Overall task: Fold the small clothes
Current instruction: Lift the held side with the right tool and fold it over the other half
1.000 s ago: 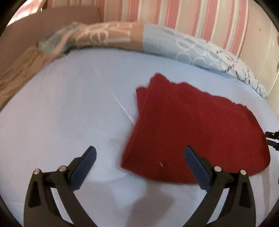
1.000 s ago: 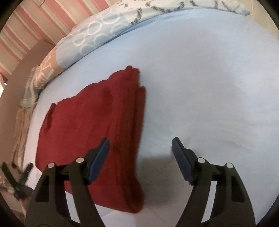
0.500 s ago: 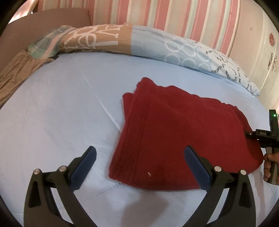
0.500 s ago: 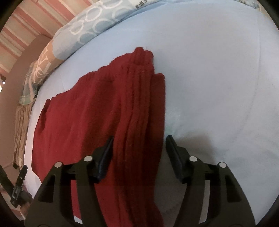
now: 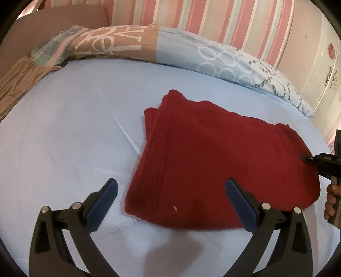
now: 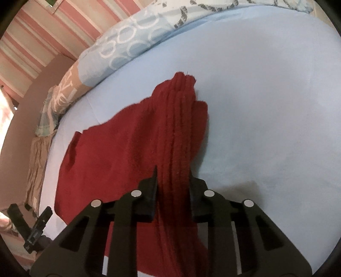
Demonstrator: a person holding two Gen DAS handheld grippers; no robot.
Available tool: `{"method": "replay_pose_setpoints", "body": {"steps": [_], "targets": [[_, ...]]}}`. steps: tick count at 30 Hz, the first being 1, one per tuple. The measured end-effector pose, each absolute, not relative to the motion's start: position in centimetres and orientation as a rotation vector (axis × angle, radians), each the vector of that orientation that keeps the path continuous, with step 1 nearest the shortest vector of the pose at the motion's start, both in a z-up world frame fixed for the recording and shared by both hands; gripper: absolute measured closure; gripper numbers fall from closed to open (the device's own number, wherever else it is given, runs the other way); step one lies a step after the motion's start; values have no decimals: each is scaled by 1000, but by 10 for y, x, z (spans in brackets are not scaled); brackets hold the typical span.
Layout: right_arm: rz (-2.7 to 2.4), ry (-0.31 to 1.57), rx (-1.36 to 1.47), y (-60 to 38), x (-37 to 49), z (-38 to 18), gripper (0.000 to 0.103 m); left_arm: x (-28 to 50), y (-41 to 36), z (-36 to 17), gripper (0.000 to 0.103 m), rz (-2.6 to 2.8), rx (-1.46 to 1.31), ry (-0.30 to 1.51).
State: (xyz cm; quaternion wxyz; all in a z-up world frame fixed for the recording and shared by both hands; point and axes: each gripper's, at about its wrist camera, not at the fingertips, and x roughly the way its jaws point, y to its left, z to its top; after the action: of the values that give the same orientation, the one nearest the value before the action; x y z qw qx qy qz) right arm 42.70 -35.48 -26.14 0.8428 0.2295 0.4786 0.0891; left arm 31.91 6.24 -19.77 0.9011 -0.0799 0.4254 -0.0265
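A dark red knitted garment (image 5: pixel 219 162) lies folded on the light blue bed sheet (image 5: pixel 70 132). My left gripper (image 5: pixel 170 200) is open and hovers over the garment's near left corner, touching nothing. In the right wrist view my right gripper (image 6: pixel 173 185) is shut on the ribbed right edge of the red garment (image 6: pixel 132 153), which is bunched between the jaws. The right gripper also shows at the right edge of the left wrist view (image 5: pixel 321 162), at the garment's right side. The left gripper shows small at the lower left of the right wrist view (image 6: pixel 36 230).
A patterned blue and tan pillow (image 5: pixel 170 51) lies along the far side of the bed against a pink striped wall (image 5: pixel 213 19). A brown bed skirt (image 5: pixel 19 81) hangs at the left. A white cabinet (image 5: pixel 324 70) stands at the right.
My right gripper moved onto the garment's ribbed edge and closed on it. My left gripper stayed open and shifted little; the garment now sits more centred in its view.
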Motion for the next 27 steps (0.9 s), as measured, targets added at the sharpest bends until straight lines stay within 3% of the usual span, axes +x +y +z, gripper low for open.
{"method": "replay_pose_setpoints", "body": {"steps": [5,10,14,17,19,21,24,27], "targets": [[162,996,433,-363,418,-241,87,319,69,-197,2,-56,-175,881],[150,1079,386,-363,425,-254,81,320,69,-196,2,-58,-170,883],[109,1107,398,-367,429,-270,69,321,67,-196,2,-61,-162,885],[84,1117,407,-368,431,-280,52,321,67,-197,2,-64,-156,888],[89,1127,420,-366,431,-286,35,321,65,-197,2,-64,-154,887],[114,1135,450,-365,433,-290,32,321,65,-198,2,-68,-155,891],[170,1142,483,-360,437,-296,33,321,64,-198,2,-70,-154,892],[183,1144,458,-349,440,-296,59,322,64,-198,2,-70,-157,892]]}}
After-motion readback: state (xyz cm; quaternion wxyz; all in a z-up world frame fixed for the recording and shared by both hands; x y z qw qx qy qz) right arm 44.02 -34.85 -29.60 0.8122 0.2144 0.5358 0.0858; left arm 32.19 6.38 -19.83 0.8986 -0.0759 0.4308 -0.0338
